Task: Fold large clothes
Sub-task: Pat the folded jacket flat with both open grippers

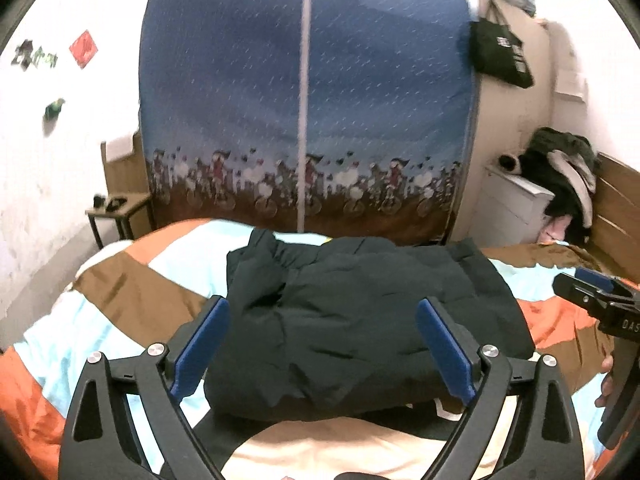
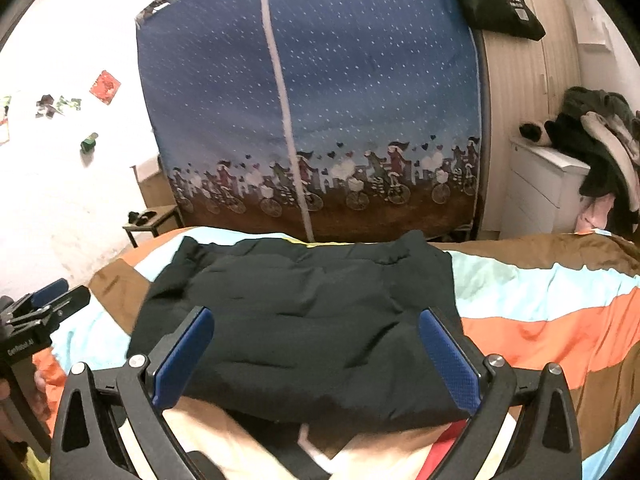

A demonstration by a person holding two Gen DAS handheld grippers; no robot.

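On the striped quilt (image 2: 560, 320) lies the folded black garment (image 2: 304, 320), both hand-held grippers (image 1: 322, 312) (image 2: 316, 324) spread wide, empty.

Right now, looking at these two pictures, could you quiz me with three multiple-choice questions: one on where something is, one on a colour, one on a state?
1. Where does the jacket lie?
A. on the bed
B. on the side table
C. on the dresser

2. What colour are the pads on the fingers?
A. red
B. blue
C. white

3. How is the left gripper?
A. shut on the jacket
B. shut on the bag
C. open, holding nothing

Answers: 1 A, it rests on the striped bed. 2 B, both views show blue pads. 3 C, its fingers stand wide apart above the jacket.
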